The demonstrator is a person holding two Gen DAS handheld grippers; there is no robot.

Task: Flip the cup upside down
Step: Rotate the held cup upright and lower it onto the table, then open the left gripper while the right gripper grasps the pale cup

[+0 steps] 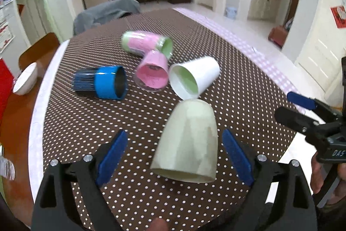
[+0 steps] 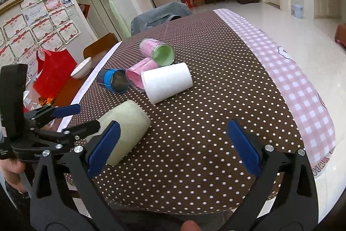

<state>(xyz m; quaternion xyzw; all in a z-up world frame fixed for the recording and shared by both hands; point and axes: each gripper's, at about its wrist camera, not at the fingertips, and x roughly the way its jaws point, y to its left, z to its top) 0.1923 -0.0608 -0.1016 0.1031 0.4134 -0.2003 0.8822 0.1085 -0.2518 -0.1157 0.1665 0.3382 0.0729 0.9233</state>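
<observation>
Blue-padded fingers of the left gripper [image 1: 174, 157] are seen spread wide at the bottom of the left wrist view, nothing clamped. Between them, apart from both pads, the pale green cup [image 1: 188, 144] is found, rim toward the camera at lower centre, closed base pointing up-frame. Whether it is tilted or lying flat on the dotted tablecloth [image 1: 86, 122] cannot be settled; in the right wrist view it reads as lying on its side at lower left.

Left to right across mid-frame, four other cups are noted lying on their sides: blue cup [image 1: 101, 84], green-and-pink cup [image 1: 147, 44] behind, pink cup [image 1: 153, 73], white cup [image 1: 194, 77]. The white cup's rim sits just beside the pale green cup's base; contact cannot be confirmed.

At the right edge, the right gripper [image 1: 300, 112] is seen; in its own view its jaws are wide open over bare cloth, holding nothing.

Handling, judged: the cup looks light, thin-walled, matte, probably plastic or paper, so it is likely to roll or skid if nudged, and may deform under a hard squeeze. A hold across the mid-wall is suggested, pads on opposite sides, firm but light. The neighbouring white cup could be knocked during the turn.
</observation>
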